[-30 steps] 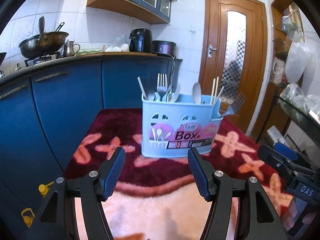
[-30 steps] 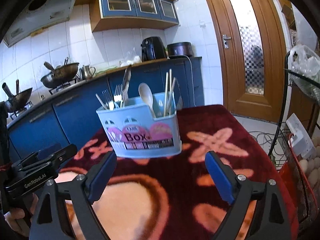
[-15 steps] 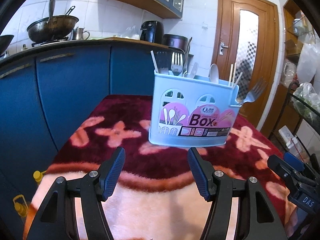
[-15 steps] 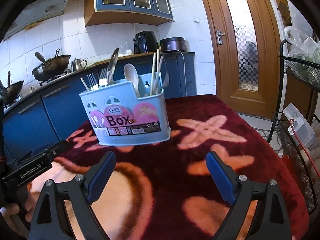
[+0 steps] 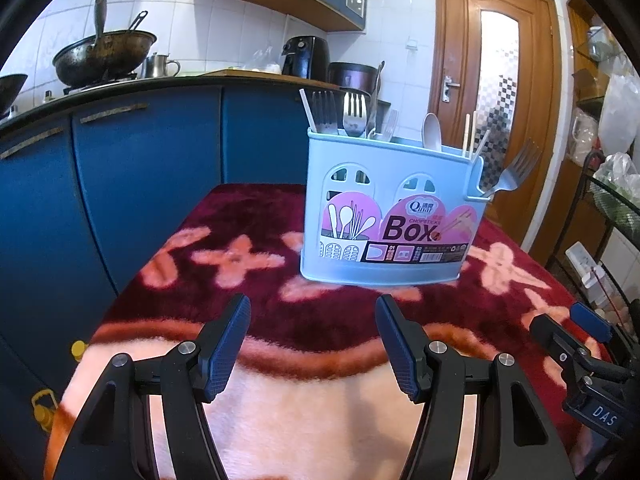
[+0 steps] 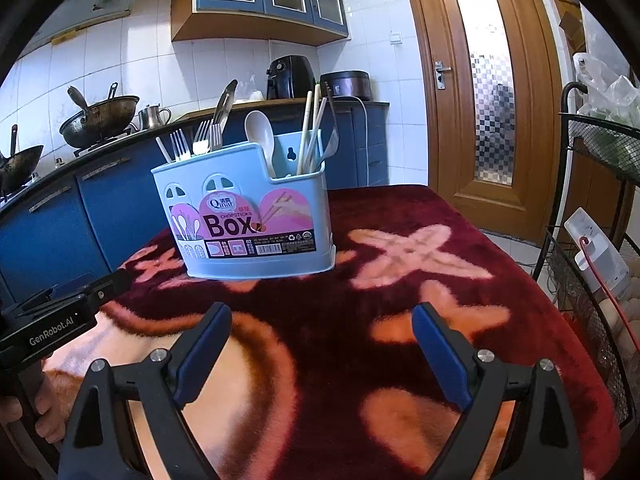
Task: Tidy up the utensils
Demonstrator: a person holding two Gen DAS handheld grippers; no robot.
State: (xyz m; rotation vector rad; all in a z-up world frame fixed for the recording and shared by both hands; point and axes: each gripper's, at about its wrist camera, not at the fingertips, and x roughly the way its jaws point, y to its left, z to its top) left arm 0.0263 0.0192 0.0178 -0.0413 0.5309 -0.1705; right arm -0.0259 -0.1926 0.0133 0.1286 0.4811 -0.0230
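Both hand-held grippers, left and right, stand apart and empty; one should approach the utensil box slowly, aiming at a single fork handle

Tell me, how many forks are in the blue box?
4: three forks stand side by side at the left end of the box, one leans out over its right end. More may hide inside.

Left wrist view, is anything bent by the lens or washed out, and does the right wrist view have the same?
Left wrist view: the blue cabinets bow with fisheye distortion, the door glass is blown out, corners black. Right wrist view: the door curves, its glass is overexposed at top; the utensil box stays sharp.
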